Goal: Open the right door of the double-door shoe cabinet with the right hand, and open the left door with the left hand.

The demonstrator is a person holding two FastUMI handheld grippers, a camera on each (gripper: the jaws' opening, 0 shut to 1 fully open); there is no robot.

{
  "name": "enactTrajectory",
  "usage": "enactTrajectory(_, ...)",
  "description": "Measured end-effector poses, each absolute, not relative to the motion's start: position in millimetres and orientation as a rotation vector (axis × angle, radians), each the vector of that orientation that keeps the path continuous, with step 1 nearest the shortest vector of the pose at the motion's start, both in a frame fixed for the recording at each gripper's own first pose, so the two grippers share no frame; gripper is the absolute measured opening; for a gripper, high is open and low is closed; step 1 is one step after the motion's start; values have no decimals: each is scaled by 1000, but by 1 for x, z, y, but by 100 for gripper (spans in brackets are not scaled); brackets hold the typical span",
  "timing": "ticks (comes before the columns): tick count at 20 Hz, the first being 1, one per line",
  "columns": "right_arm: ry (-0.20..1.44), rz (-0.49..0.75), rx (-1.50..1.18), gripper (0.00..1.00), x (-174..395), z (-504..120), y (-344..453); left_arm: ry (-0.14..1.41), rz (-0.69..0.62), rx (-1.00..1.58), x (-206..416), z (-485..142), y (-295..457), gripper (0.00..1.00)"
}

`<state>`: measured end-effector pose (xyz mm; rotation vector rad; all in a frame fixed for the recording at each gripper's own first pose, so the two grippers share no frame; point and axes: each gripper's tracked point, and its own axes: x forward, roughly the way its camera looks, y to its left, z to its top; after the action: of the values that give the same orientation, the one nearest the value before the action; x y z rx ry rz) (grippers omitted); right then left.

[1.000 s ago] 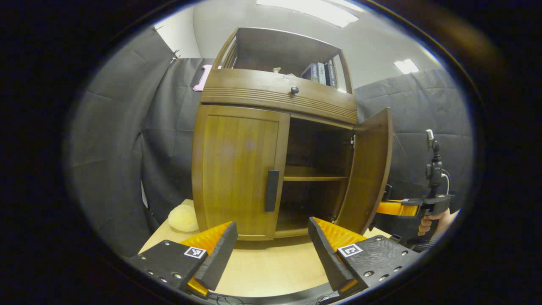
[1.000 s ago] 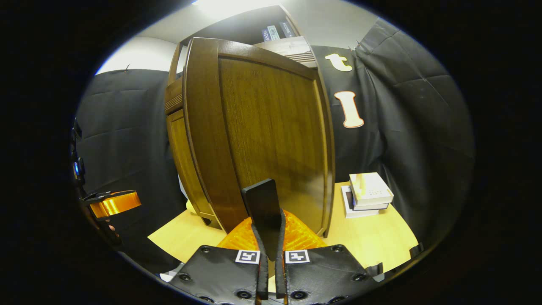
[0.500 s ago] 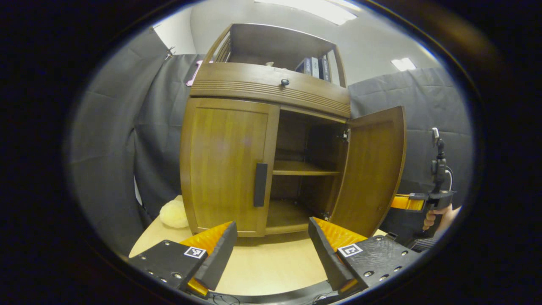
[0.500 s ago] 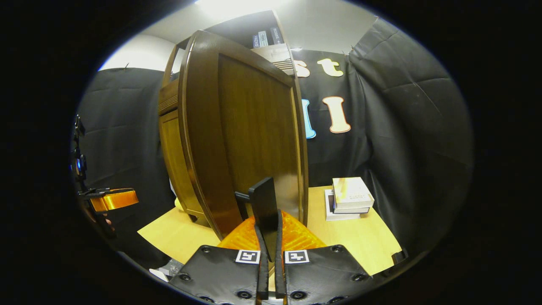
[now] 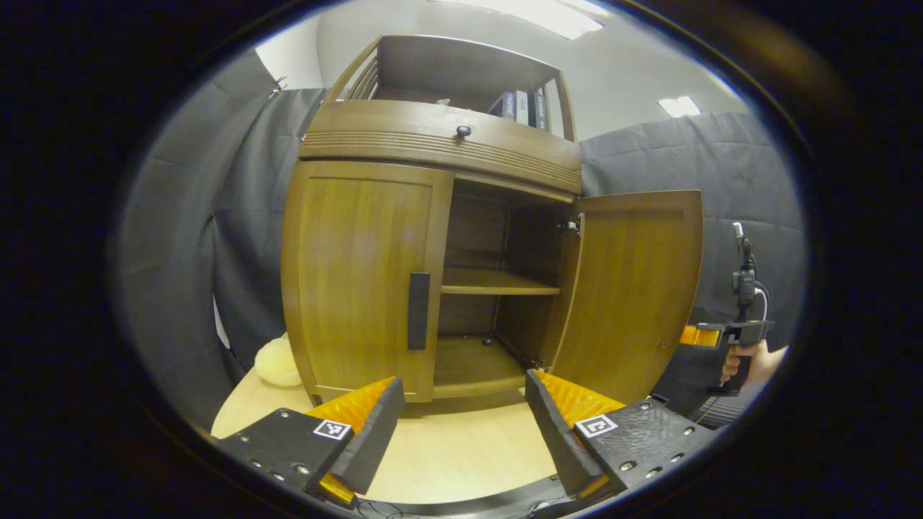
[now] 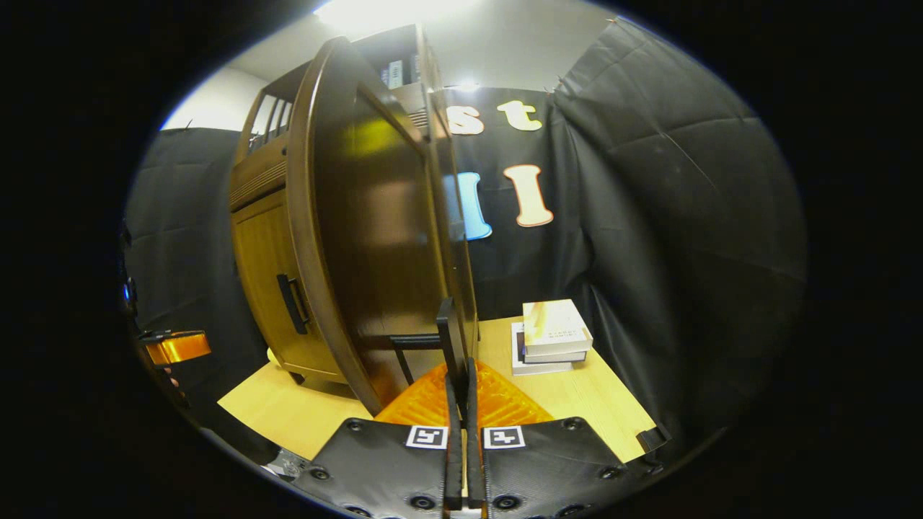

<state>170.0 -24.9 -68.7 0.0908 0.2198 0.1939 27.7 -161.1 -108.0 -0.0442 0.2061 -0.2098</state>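
Your right gripper point(image 6: 458, 404) has its jaws clamped on the handle point(image 6: 448, 344) of the right door point(image 6: 375, 238), which stands swung wide open at 12 o'clock in the right gripper view. Your left gripper point(image 5: 461, 425) has its jaws spread apart, gripping nothing, above the table point(image 5: 461, 454). In the left gripper view, the cabinet point(image 5: 433, 144) sits at 12 o'clock; its left door point(image 5: 360, 274) is closed, its handle point(image 5: 418, 311) untouched. Books point(image 6: 551, 335) lie at 2 o'clock of the right gripper.
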Motion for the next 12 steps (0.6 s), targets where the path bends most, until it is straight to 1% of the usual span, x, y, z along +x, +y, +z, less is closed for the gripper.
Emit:
enactTrajectory(2,231,235,113,3,169,-70,-26,220,-227,-39,28,-113,-170,96)
enactTrajectory(3,231,239,118,6,171,-69,-29,223,-233,-34,29,-114,-175,96)
enactTrajectory(4,234,243,125,9,170,-69,-30,220,-238,-28,29,-114,-178,99)
enactTrajectory(5,239,248,131,7,169,-69,-30,217,-240,-23,32,-112,-182,99)
enactTrajectory(7,249,248,115,7,169,-70,-30,207,-248,-23,36,-107,-189,99)
enactTrajectory(8,262,250,110,5,165,-72,-30,203,-254,-26,36,-106,-191,99)
enactTrajectory(10,281,242,103,9,158,-74,-31,206,-272,-35,35,-106,-195,99)
enactTrajectory(12,291,231,88,5,148,-77,-33,214,-270,-32,34,-110,-192,99)
